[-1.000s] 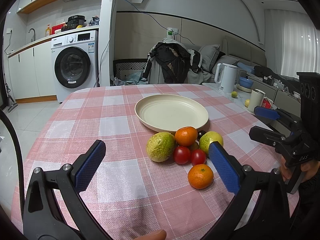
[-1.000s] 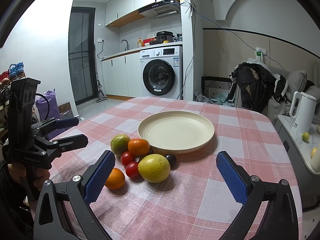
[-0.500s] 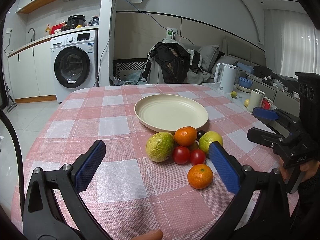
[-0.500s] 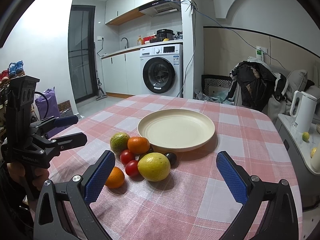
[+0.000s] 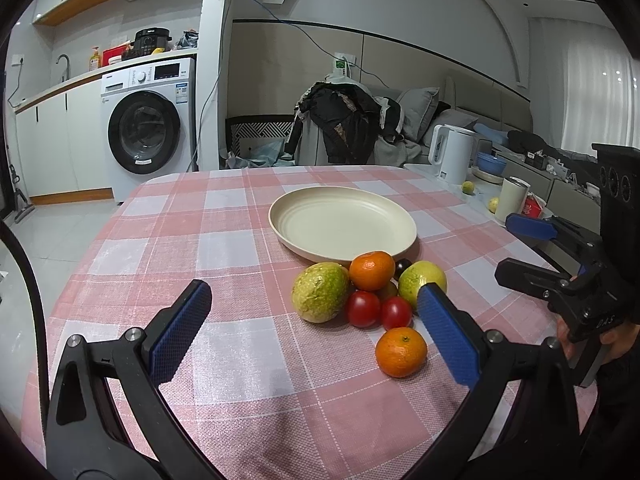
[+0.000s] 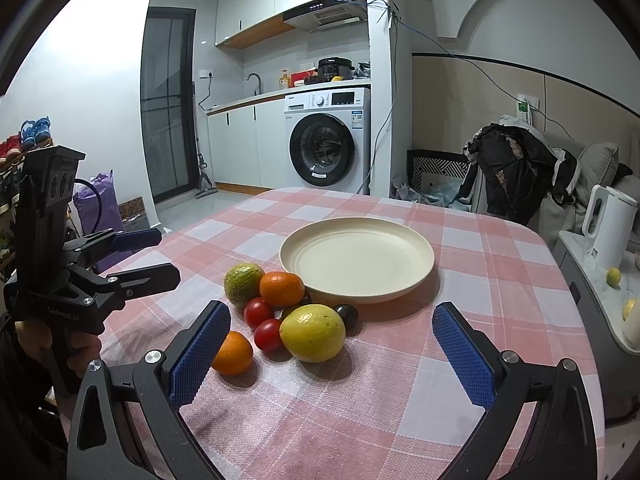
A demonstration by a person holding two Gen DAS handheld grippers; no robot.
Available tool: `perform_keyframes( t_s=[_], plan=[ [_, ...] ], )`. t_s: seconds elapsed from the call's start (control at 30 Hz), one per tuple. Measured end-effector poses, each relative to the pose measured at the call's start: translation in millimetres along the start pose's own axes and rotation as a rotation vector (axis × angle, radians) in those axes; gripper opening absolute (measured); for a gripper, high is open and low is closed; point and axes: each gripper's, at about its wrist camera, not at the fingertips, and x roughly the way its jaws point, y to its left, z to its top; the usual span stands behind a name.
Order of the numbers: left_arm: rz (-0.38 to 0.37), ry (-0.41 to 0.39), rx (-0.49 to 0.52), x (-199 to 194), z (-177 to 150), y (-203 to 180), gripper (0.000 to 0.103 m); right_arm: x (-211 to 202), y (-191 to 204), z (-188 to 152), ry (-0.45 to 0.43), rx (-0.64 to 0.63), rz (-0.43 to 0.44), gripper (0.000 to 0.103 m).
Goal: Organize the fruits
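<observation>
Fruits lie clustered on the counter just before the cream plate: a yellow-green fruit, a mottled green fruit, two tomatoes, a dark plum, and two oranges, one orange slightly apart. Plate holds nothing. Left hand-held gripper and right hand-held gripper both stand spread wide, unladen. Against the preceding second, almost nothing has shifted; judged, sorting has not begun.
</observation>
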Motion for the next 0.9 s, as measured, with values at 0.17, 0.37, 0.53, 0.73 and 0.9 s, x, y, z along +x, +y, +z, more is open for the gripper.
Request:
perform_keyframes(
  t_s=[0.17, 0.37, 0.53, 0.73, 0.9],
  plan=[
    [0.008, -0.003, -0.007, -1.4, -0.7, 3.9, 0.103, 2.1, 0.6, 1.0, 0.008, 0.001, -0.002, 0.103],
    [0.009, 0.013, -0.002, 2.6, -0.1, 2.0, 0.103, 7.2, 0.7, 2.6, 0.034, 0.001, -0.042, 0.103],
    [0.004, 0.038, -0.003, 8.1, 0.1, 1.9, 0.103, 12.1, 1.6, 3.5, 0.061, -0.005, -0.062, 0.103],
    [0.005, 0.075, -0.015, 16.9, 0.7, 4.5, 0.103, 22.1, 1.4, 3.6, 0.115, 0.004, -0.059, 0.103],
    [0.013, 0.078, -0.022, 20.3, 1.7, 5.7, 0.103, 30.9, 1.8, 5.9, 0.15, 0.016, -0.053, 0.103]
  ],
)
